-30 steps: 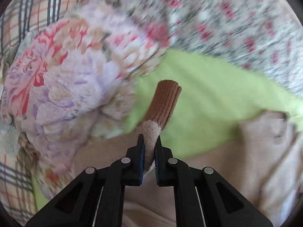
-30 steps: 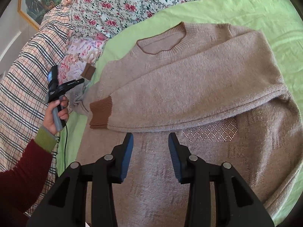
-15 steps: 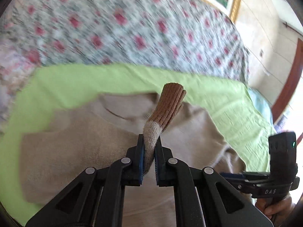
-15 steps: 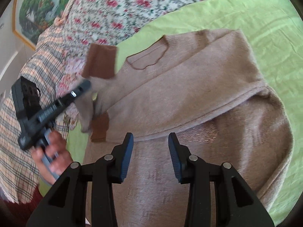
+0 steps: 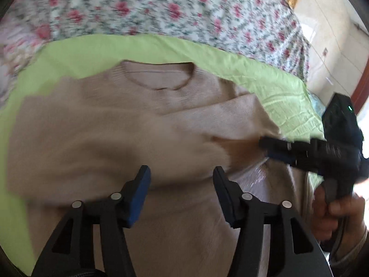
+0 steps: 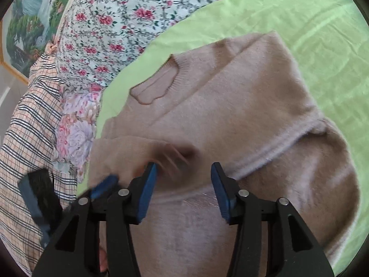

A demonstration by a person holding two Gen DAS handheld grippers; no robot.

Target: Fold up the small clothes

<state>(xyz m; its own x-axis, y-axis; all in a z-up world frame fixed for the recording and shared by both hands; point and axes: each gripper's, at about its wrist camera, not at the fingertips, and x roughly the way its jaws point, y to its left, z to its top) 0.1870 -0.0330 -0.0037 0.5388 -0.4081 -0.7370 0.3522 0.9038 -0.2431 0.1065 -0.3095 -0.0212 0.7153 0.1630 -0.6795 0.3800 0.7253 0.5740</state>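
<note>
Since a second ago the brown cuff has been let go by the left gripper (image 5: 181, 192), jaws now spread wide with nothing held. Just ahead, the beige sweater (image 5: 120, 127) is laid flat, both sleeves folded across. The right gripper (image 6: 183, 190) is released too; beyond, green sheet (image 6: 311, 30), then floral bedding (image 6: 120, 18)
</note>
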